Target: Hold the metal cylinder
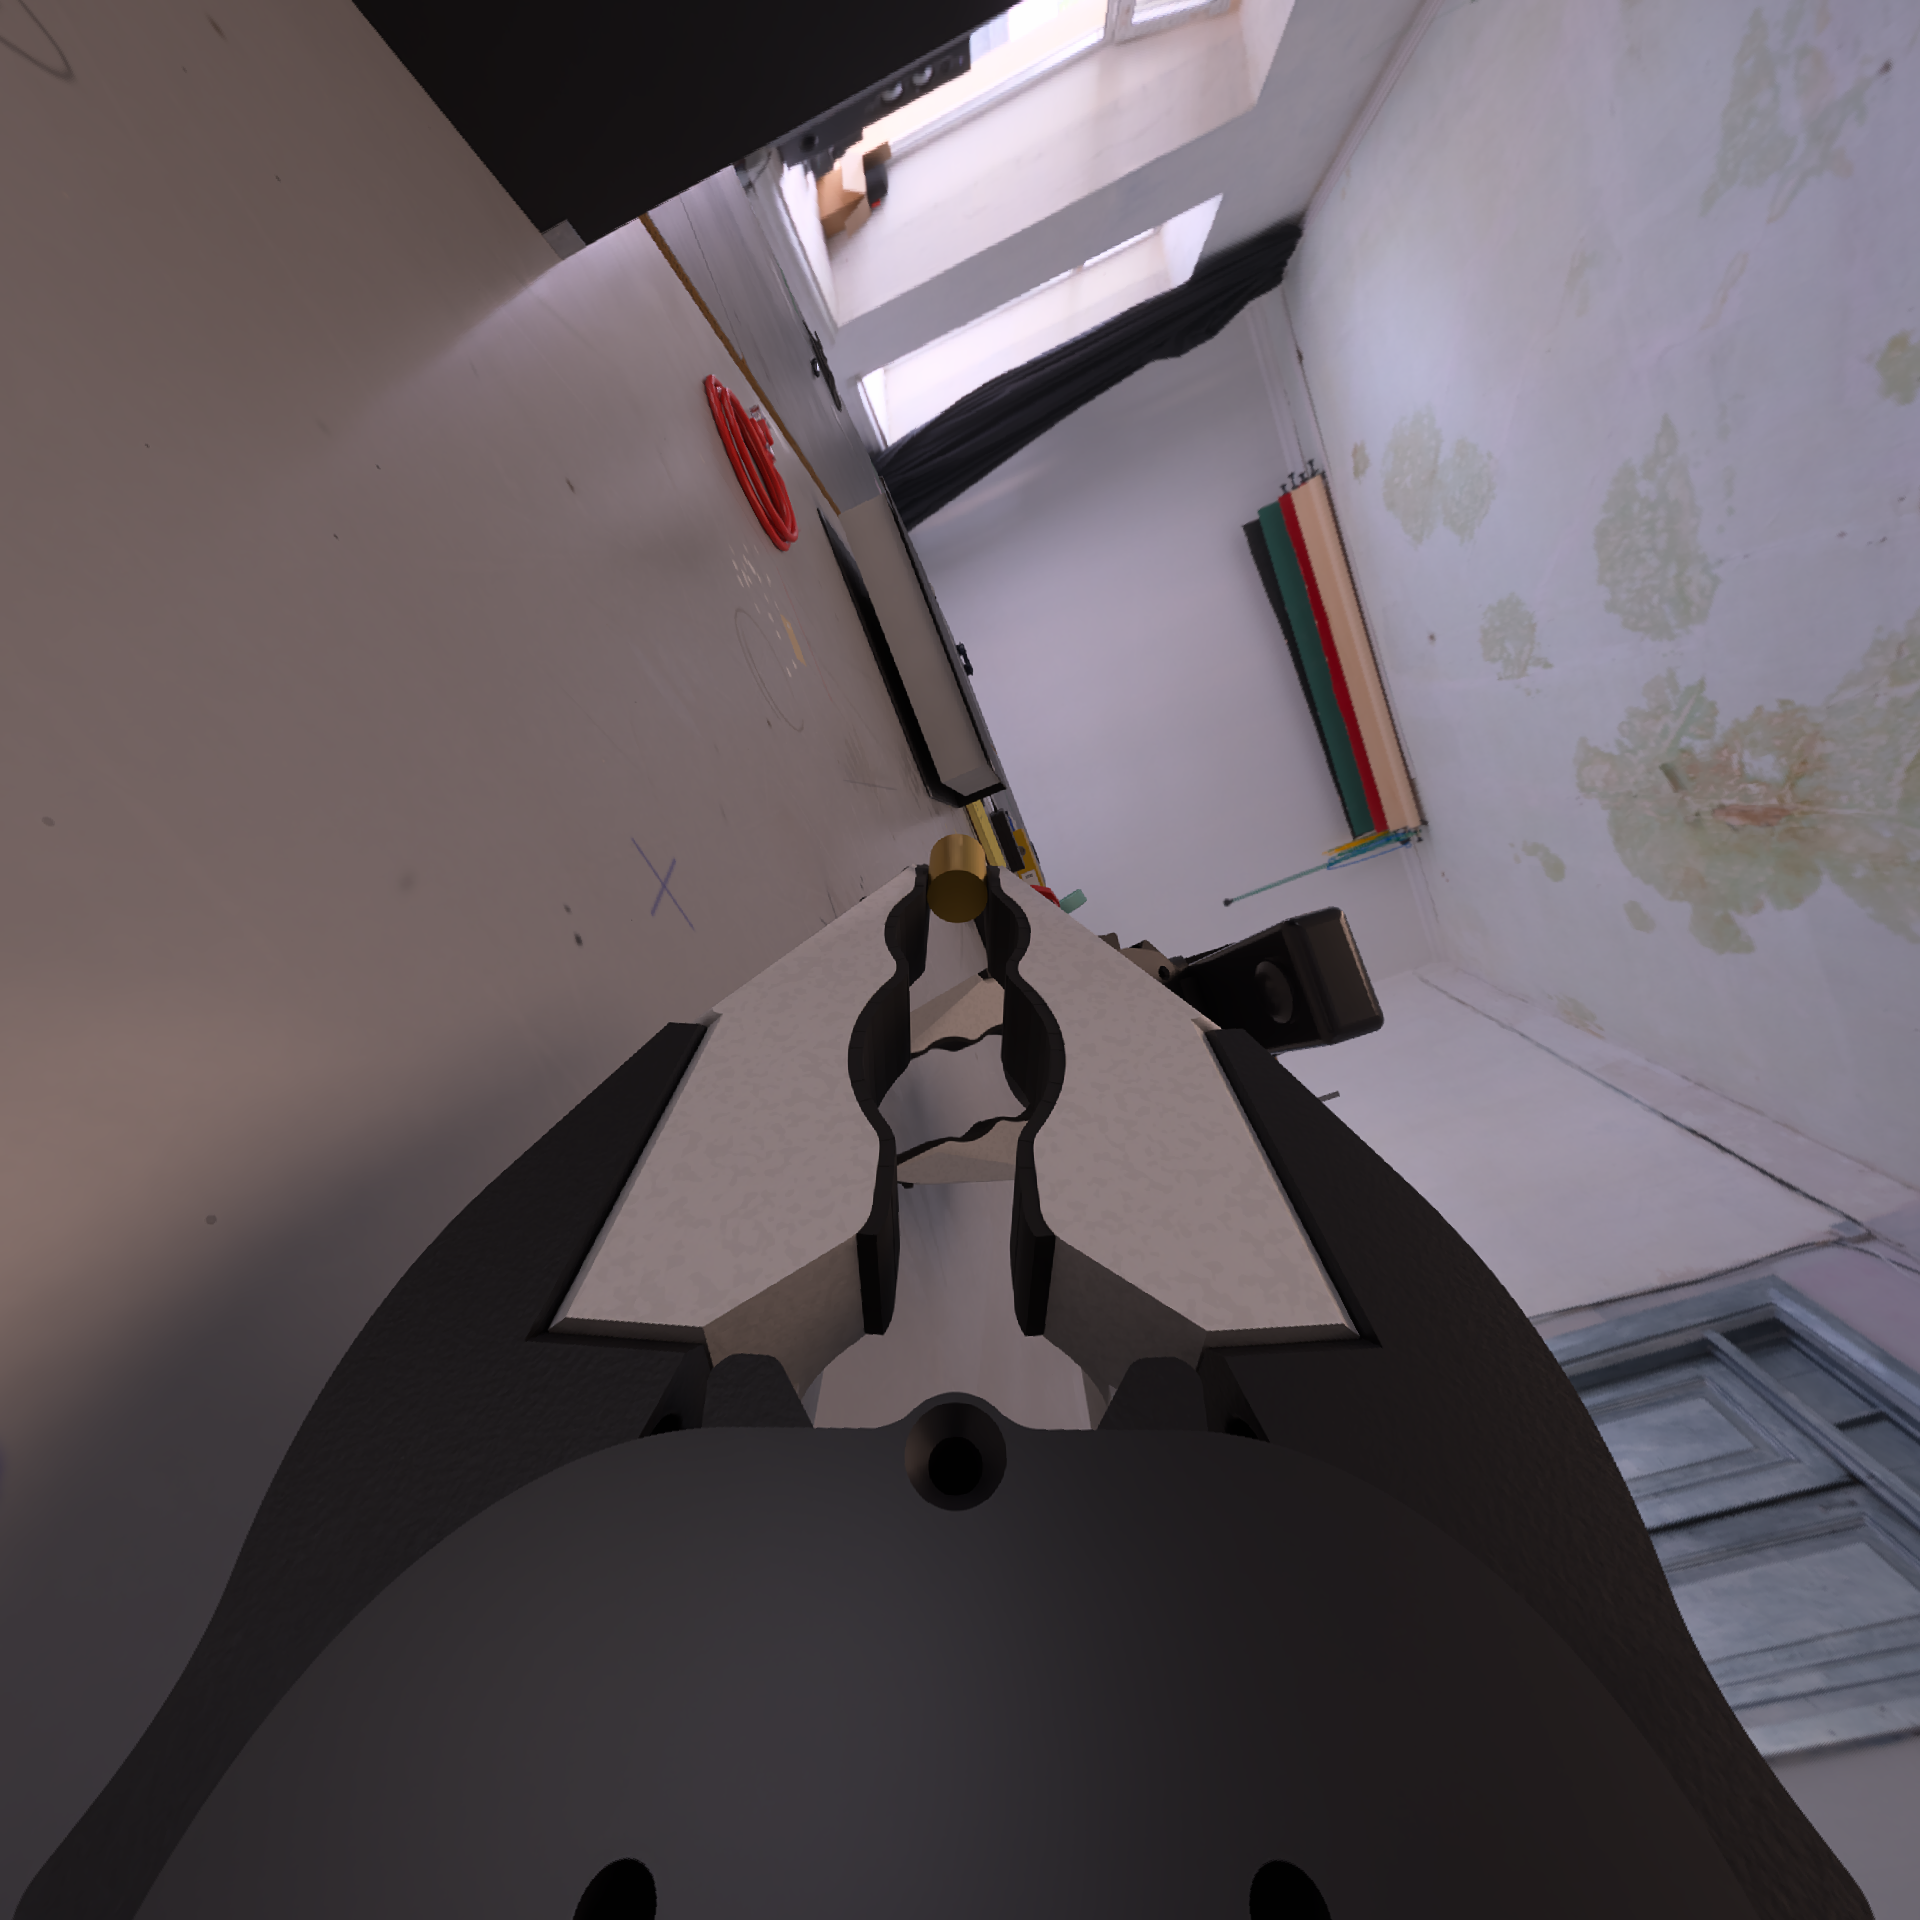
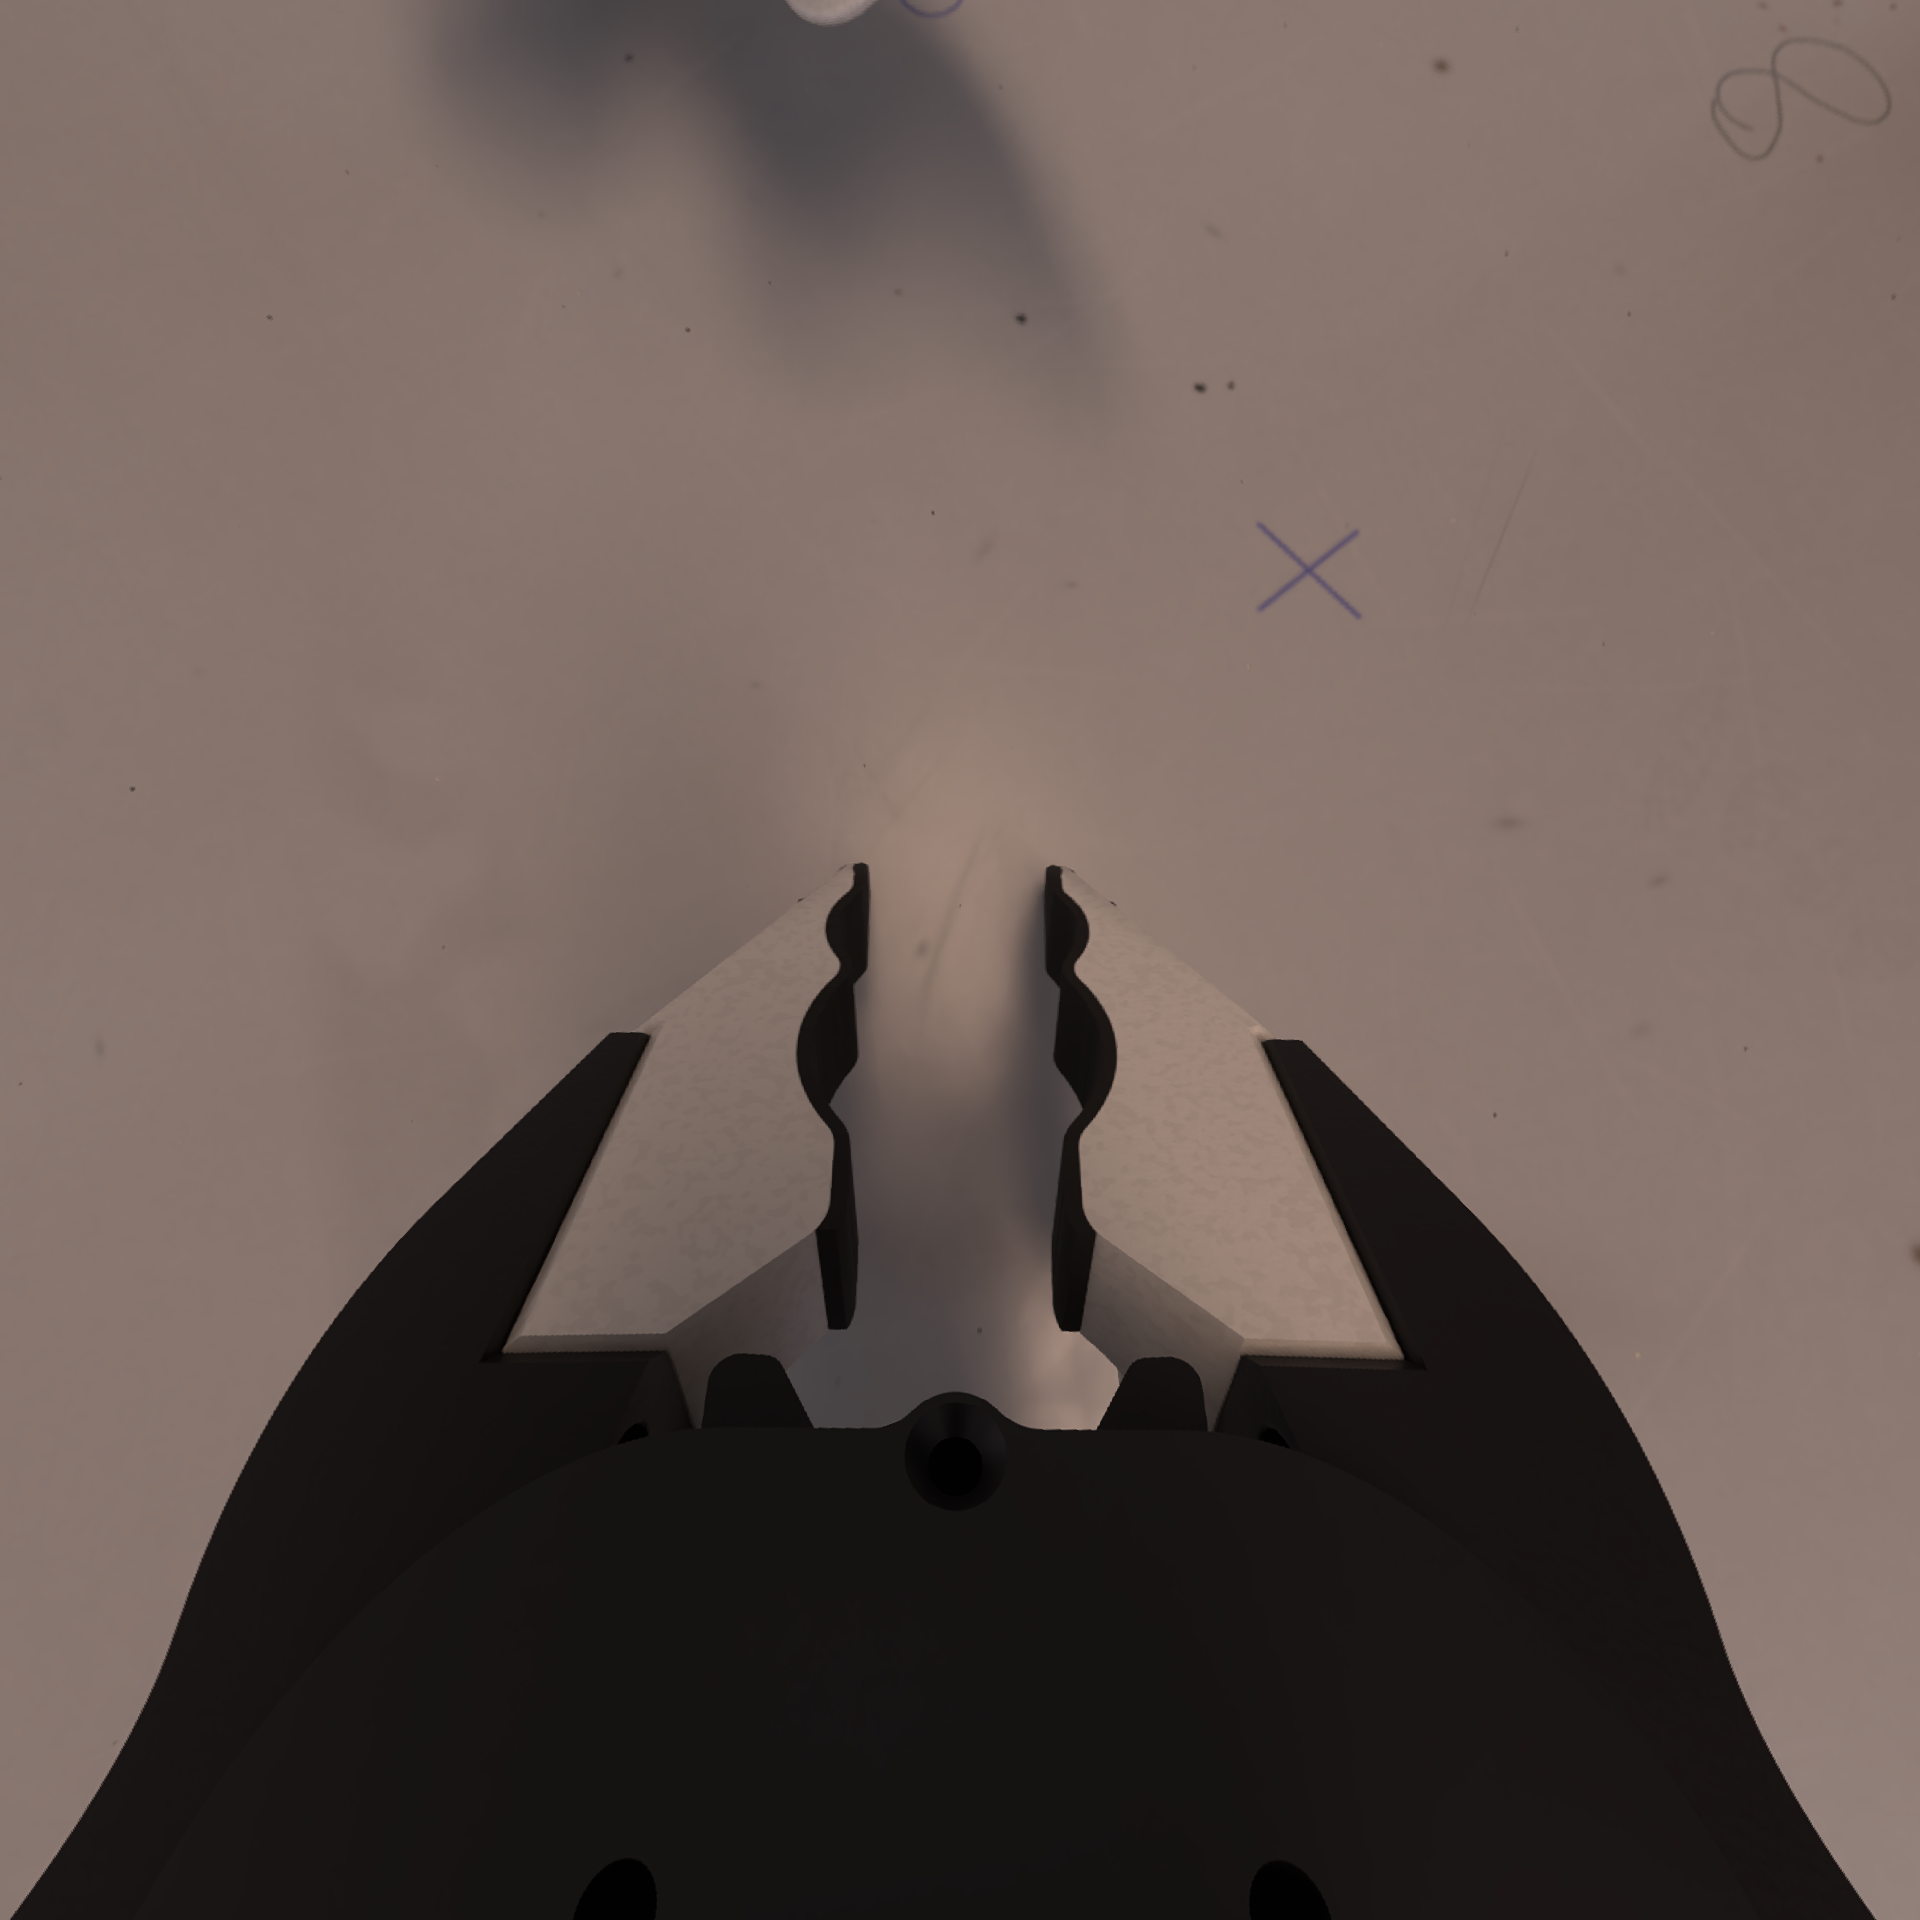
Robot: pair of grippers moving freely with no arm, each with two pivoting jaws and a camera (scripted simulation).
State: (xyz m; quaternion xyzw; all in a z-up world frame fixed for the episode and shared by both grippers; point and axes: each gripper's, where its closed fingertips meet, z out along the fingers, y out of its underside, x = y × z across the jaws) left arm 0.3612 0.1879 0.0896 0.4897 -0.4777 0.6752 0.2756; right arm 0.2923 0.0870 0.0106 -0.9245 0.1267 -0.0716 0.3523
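Observation:
The metal cylinder [image 1: 956, 896] is short and brass-coloured. It sits between the black pads at the tips of my left gripper [image 1: 957, 881], which is shut on it; its round end face points at the camera. The left wrist view is rolled, so the pale table [image 1: 364, 727] fills its left side. Through the gap between the left fingers, a pale part with black wavy pads [image 1: 956, 1101] shows beyond; it looks like the other gripper. My right gripper [image 2: 956, 873] is open and empty and points down at the bare table [image 2: 520, 520].
A blue cross is drawn on the table [image 2: 1307, 571], also in the left wrist view [image 1: 665, 885]. A red cable coil [image 1: 750, 473] and a flat black-edged board [image 1: 914, 644] lie farther off. A black box [image 1: 1288, 982] stands beyond the fingers.

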